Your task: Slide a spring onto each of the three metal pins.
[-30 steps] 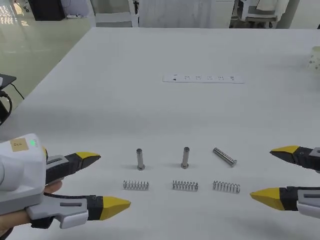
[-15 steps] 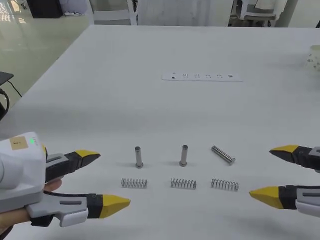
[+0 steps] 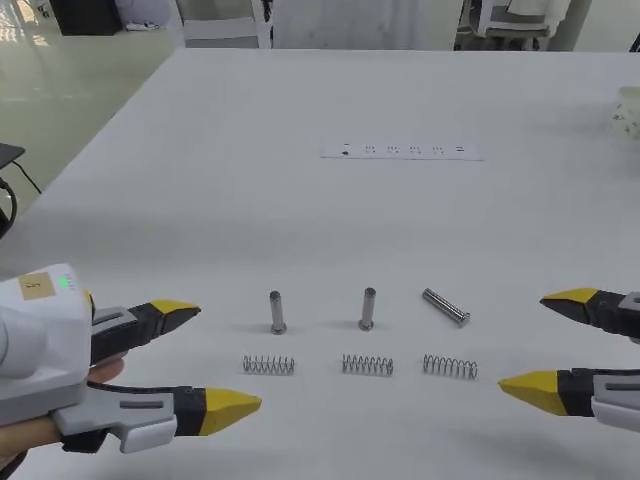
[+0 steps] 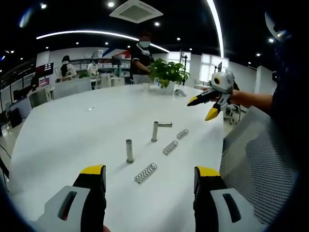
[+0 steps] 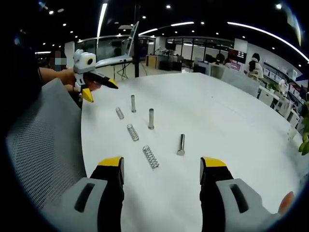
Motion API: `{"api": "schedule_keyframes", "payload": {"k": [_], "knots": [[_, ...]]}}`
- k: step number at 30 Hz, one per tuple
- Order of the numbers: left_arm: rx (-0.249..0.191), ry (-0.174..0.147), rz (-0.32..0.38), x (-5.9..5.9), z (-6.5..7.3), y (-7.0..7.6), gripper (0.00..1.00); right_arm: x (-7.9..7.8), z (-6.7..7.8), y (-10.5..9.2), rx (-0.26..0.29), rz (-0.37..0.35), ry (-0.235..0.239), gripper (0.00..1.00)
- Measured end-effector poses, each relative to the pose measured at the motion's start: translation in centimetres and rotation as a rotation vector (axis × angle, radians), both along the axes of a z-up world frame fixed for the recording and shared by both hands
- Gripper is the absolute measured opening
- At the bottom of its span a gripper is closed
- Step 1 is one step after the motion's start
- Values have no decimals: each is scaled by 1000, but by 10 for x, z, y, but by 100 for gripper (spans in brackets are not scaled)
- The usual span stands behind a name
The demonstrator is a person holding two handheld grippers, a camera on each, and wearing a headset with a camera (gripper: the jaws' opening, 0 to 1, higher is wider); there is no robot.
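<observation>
Beside the upright steel middle pin (image 3: 368, 309) on the matte white table (image 3: 400, 220), the left pin (image 3: 277, 313) stands, the right pin (image 3: 446, 307) lies flat, coiled wire springs (image 3: 368, 365) lie just before it, and the left gripper (image 3: 230, 358) and right gripper (image 3: 521, 342) gape empty, well outside.

Fingers (image 5: 112, 166) of the right gripper (image 5: 162, 164) spread wide over a white worktop (image 5: 231, 125); ahead, three springs (image 5: 132, 132) beside three metal pins (image 5: 151, 119), nearest pin (image 5: 180, 144) lying flat.

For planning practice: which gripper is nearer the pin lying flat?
Right. The right gripper is just right of the lying pin; the left gripper is far to its left.
</observation>
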State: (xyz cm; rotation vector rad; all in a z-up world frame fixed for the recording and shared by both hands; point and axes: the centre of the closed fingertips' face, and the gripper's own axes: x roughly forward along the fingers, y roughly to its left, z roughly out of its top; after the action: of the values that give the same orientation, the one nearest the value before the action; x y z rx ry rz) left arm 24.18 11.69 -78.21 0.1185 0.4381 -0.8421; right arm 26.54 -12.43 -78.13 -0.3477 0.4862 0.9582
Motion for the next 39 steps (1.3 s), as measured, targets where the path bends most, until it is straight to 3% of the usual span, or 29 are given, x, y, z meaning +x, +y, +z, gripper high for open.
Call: {"api": "schedule_keyframes", "payload": {"k": [23,39], "knots": [[1,8,-4,0,-3,-1,70,2,-3,-5,-10,-12,5,63],[2,7,2,-1,-2,-1,70,13,0,-3,-22,-22,-4,62]]}}
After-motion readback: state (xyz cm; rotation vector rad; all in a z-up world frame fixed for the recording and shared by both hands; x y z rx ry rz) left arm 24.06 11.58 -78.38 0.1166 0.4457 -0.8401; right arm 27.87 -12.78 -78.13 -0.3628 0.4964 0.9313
